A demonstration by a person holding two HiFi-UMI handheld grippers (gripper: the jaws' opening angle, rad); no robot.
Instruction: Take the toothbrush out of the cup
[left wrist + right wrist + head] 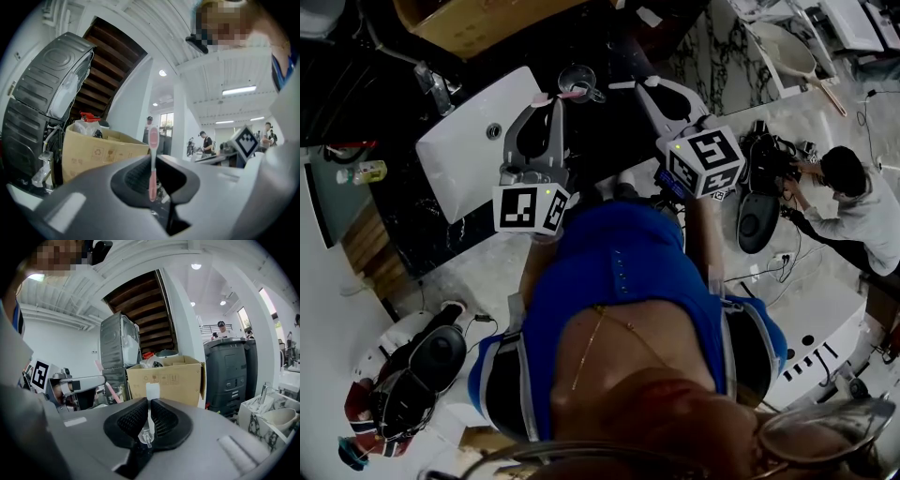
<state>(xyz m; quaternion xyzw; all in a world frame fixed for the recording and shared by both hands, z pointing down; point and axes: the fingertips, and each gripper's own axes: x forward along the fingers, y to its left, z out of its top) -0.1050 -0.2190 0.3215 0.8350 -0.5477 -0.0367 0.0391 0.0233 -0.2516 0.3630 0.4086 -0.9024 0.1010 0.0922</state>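
A pink toothbrush (153,159) stands upright between the jaws of my left gripper (153,168), which is shut on its handle. In the head view this left gripper (551,103) sits just left of a clear cup (578,82) on the dark counter, and something pink shows inside the cup. My right gripper (150,416) is shut on a thin white-headed brush (152,394) with a clear handle. Seen from the head view, my right gripper (645,86) is just right of the cup. The left gripper and its pink toothbrush (109,391) also show in the right gripper view.
A white sink basin (473,141) lies left of the cup. Behind stand a cardboard box (164,378), a grey machine (117,352) and a dark bin (227,373). A seated person (853,202) works at the right. Gear lies on the floor (422,375).
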